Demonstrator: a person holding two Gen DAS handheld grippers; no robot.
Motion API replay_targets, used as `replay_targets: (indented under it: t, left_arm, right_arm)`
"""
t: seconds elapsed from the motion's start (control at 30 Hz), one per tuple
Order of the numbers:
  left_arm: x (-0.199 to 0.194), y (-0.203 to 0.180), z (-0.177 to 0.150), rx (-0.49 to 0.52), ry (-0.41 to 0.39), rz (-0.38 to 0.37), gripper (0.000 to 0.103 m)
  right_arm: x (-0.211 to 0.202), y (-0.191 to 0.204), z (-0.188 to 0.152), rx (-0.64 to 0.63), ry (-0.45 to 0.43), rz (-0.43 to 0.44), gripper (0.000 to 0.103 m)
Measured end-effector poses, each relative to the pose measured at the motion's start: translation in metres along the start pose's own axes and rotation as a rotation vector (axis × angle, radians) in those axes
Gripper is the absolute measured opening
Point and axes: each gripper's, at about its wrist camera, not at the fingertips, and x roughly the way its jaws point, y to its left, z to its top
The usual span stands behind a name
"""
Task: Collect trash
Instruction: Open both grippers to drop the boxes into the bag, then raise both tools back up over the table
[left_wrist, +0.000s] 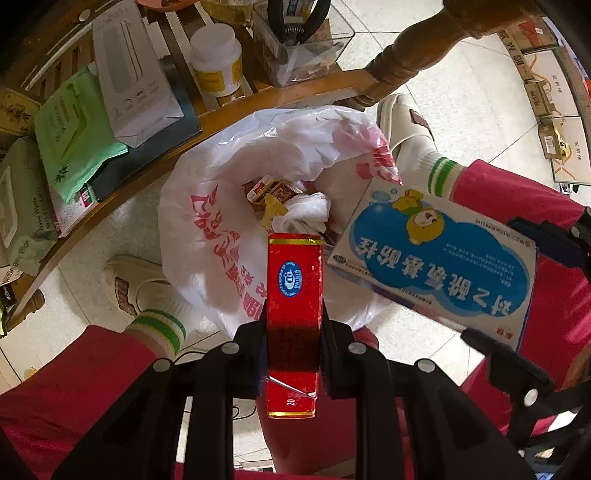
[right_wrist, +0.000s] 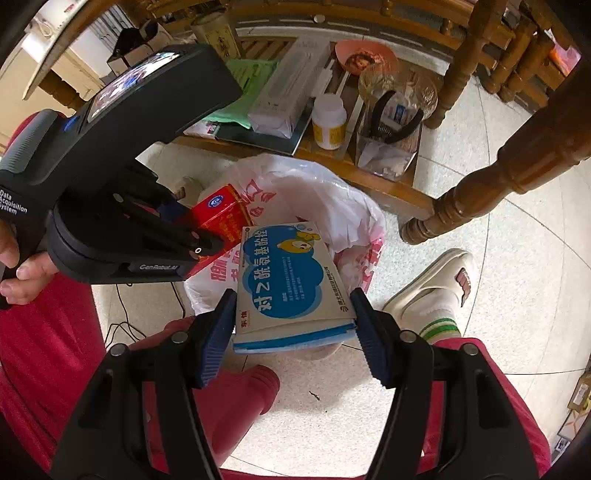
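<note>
Left wrist view: red box clamped between left hand-held gripper jaws, above open white plastic bag on floor. Right hand-held gripper pinches blue-white medicine box beside it, over bag mouth. Wooden shelf behind.

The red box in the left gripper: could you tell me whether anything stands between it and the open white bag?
Nothing visible does. The red box is clamped in the left gripper directly over the mouth of the white plastic bag, which gapes open. The blue and white medicine box, held by the right gripper, sits off to the side, not in the path.
</note>
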Motion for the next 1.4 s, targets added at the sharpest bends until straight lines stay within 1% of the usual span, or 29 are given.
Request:
replay_targets:
  t: [0.17, 0.3, 0.6, 0.93, 1.0, 1.03, 1.07, 1.17, 1.4]
  left_arm:
    - [0.016, 0.004, 0.009, -0.017, 0.024, -0.034, 0.022]
    - [0.027, 0.008, 0.013, -0.025, 0.04, -0.022, 0.022]
    - [0.054, 0.019, 0.019, -0.054, 0.087, -0.047, 0.022]
    - [0.061, 0.023, 0.022, -0.061, 0.094, -0.038, 0.022]
    - [0.062, 0.026, 0.022, -0.068, 0.102, -0.031, 0.025]
    - [0.063, 0.027, 0.022, -0.07, 0.106, -0.028, 0.032]
    - [0.064, 0.028, 0.022, -0.072, 0.107, -0.024, 0.041]
    - [0.063, 0.029, 0.021, -0.064, 0.098, -0.003, 0.049]
    - [0.06, 0.027, 0.019, -0.056, 0.09, 0.003, 0.055]
  right_arm:
    - [0.02, -0.003, 0.004, -0.002, 0.017, -0.023, 0.061]
    - [0.034, -0.007, 0.007, 0.004, 0.034, -0.023, 0.061]
    - [0.058, -0.006, 0.011, 0.011, 0.063, -0.028, 0.062]
    - [0.073, -0.009, 0.015, 0.027, 0.081, -0.015, 0.062]
    - [0.074, -0.009, 0.016, 0.029, 0.082, -0.016, 0.063]
    - [0.075, -0.01, 0.016, 0.032, 0.083, -0.011, 0.063]
    - [0.076, -0.01, 0.016, 0.035, 0.085, -0.008, 0.063]
    - [0.078, -0.013, 0.017, 0.045, 0.089, -0.005, 0.063]
    - [0.078, -0.014, 0.017, 0.056, 0.092, 0.003, 0.063]
